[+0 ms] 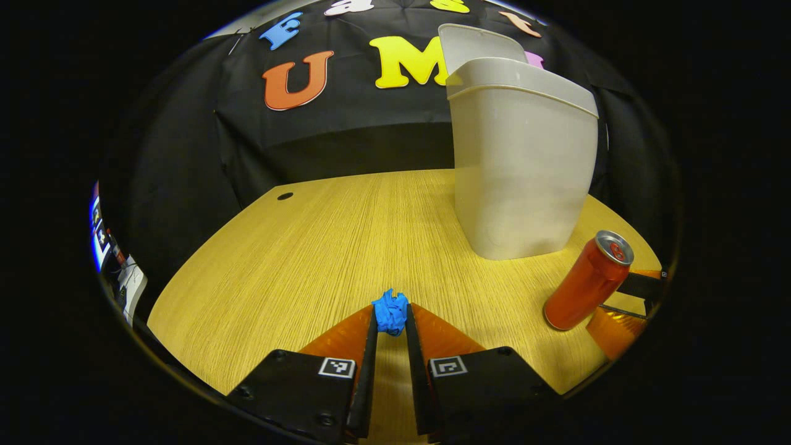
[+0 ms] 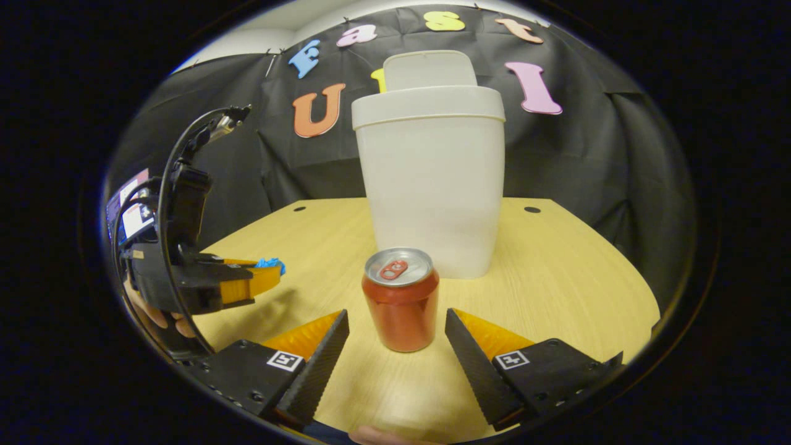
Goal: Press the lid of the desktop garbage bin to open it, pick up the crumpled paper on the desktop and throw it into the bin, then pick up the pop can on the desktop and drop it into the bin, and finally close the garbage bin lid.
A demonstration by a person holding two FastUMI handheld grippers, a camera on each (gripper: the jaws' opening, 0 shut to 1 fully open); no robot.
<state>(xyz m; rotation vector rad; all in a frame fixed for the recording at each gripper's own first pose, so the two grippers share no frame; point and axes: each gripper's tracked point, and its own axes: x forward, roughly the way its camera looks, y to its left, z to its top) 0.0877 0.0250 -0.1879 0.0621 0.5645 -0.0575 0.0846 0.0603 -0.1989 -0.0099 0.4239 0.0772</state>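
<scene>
The bin stood upright at the back of the wooden desk, lid flipped up, mouth open. The crumpled paper, a blue wad, was pinched between the tips of my left tongs, both fingers pressing on it, jaws nearly together. In the right gripper view the same tongs were off the desk to the left of the bin, paper poking out at the tip, part of my hand under the body. The pop can, red with a silver top, stood upright on the desk just in front of the bin, apart from it. My right tongs were spread wide with the can between the fingers, neither finger touching it. In the left gripper view the can sat right of the bin, looking tilted from the lens.
</scene>
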